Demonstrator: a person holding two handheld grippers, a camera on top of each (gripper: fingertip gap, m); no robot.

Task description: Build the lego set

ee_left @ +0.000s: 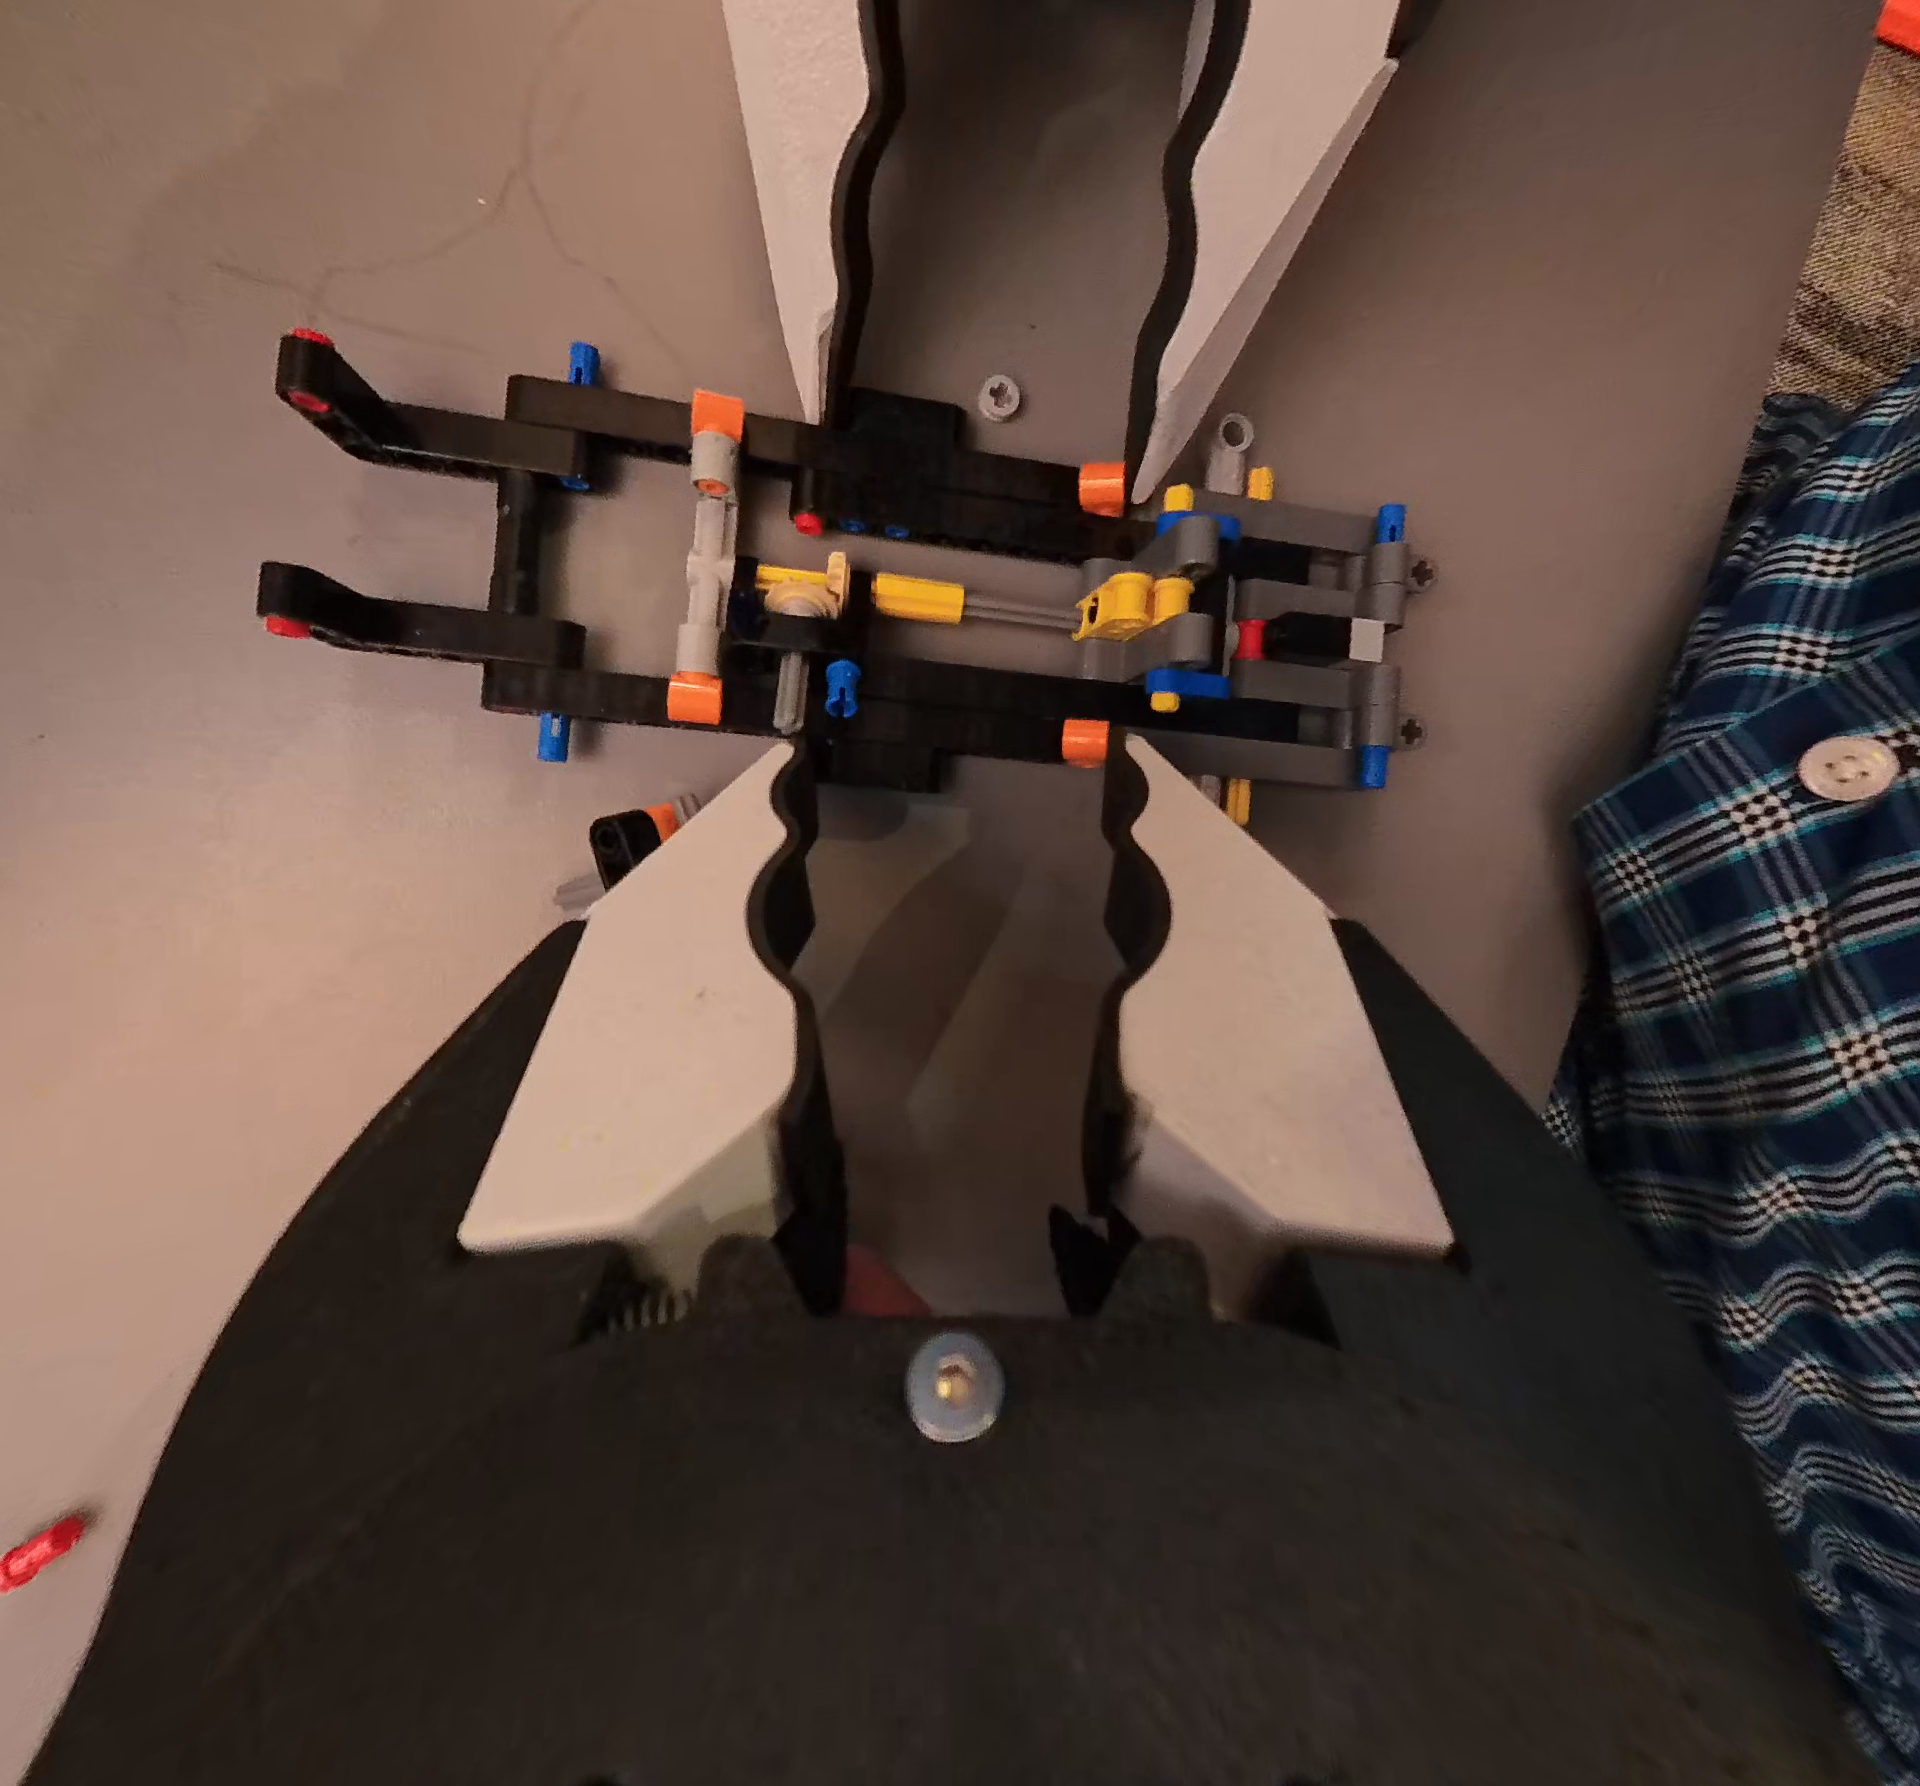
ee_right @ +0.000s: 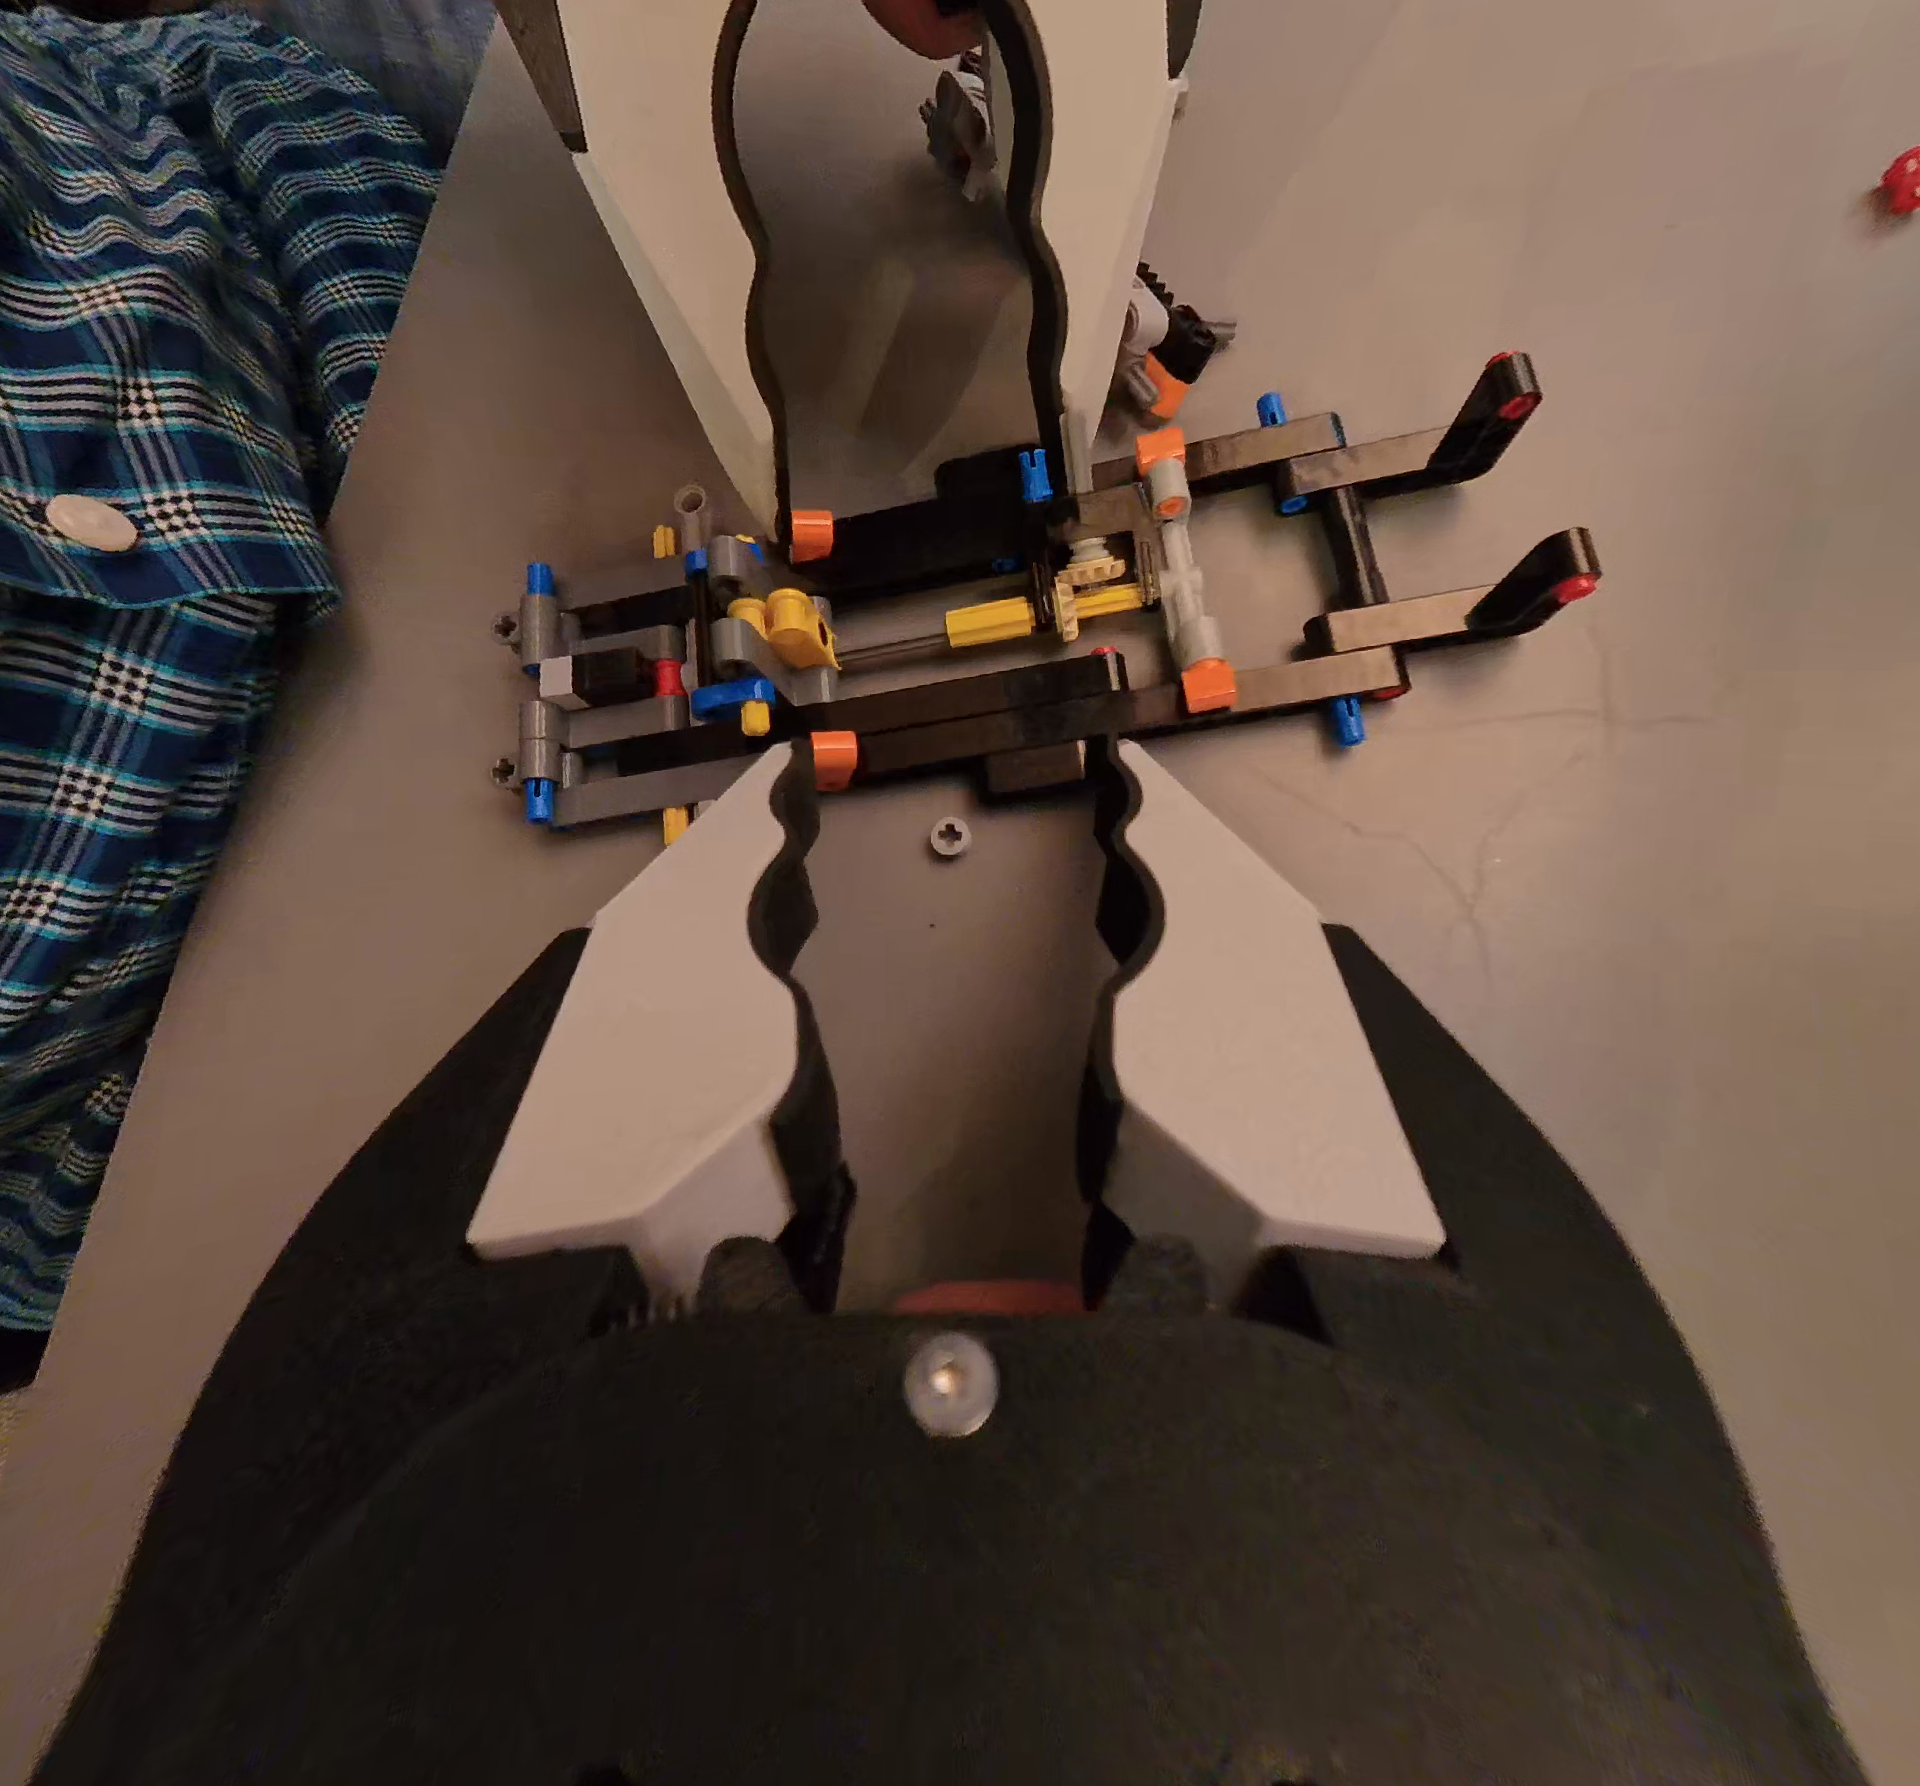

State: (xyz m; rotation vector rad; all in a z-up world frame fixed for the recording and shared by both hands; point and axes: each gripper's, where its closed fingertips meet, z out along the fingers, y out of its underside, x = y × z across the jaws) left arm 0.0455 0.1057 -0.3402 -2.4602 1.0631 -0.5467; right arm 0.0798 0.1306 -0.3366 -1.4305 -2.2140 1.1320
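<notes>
left gripper (ee_left: pixel 951 770): closest thing in our left view. Fingers spread wide, nothing pinched, tips right up against the near side rail of the frame.
right gripper (ee_right: pixel 945 765): same deal from the opposite side. Wide open, tips at the other long edge, holding nothing.
frame (ee_left: pixel 831 583): the half-built lego chassis, lying flat on the grey table (ee_left: pixel 312 126) between our two grippers. Black side rails, orange caps, blue pins, a yellow shaft down the middle, grey linkage at the end nearest the plaid shirt (ee_left: pixel 1766 905).
loose bits: a small round grey piece (ee_right: pixel 950 837) sits just beside the frame, between our right fingers. A black-and-orange part (ee_left: pixel 623 837) lies by our left finger, and a red pin (ee_left: pixel 42 1554) is well apart.
step, our guess: squaring up or bracing the frame from both sides.
how we do it well: push evenly on the solid black rails, not on the orange caps or blue pins.
watch out: uneven pressure probably skews the frame or slides it on the smooth table. Keep the tips low and level.
</notes>
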